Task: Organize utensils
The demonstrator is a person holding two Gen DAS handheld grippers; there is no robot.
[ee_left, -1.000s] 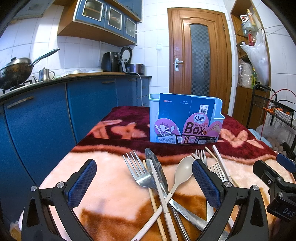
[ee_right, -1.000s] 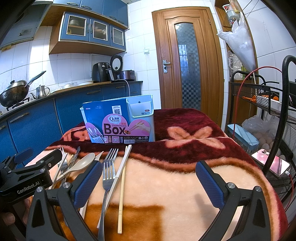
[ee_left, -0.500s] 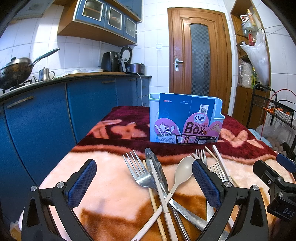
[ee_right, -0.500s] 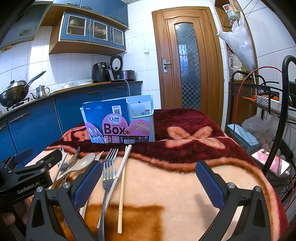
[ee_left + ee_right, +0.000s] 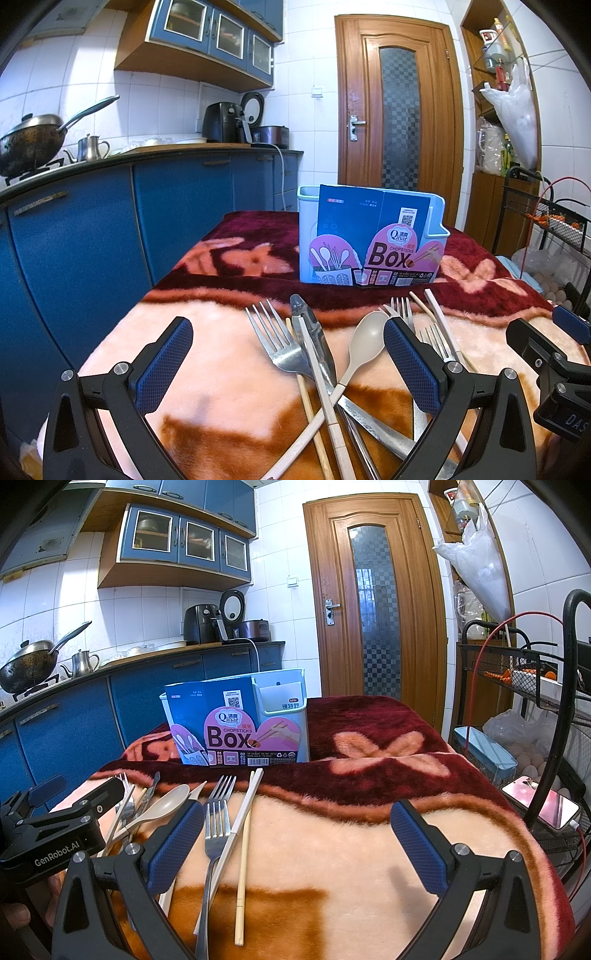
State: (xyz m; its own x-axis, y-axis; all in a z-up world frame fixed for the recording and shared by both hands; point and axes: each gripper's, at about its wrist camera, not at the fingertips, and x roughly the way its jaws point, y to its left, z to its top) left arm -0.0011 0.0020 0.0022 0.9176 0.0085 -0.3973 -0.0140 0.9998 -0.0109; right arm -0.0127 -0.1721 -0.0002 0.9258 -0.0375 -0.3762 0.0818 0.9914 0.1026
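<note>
The left gripper is hovering wide open over the piled utensils on the blanket, gripping nothing; the right gripper, equally spread and empty, is hanging beside a fork and chopsticks, with the chopsticks box standing upright beyond

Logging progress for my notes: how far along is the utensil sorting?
Nothing looks done: forks, beige spoon, knife and chopsticks lie piled on the blanket. Both hand-held grippers, left and right, are open and empty. Everything remains to go into the chopsticks box.
</note>
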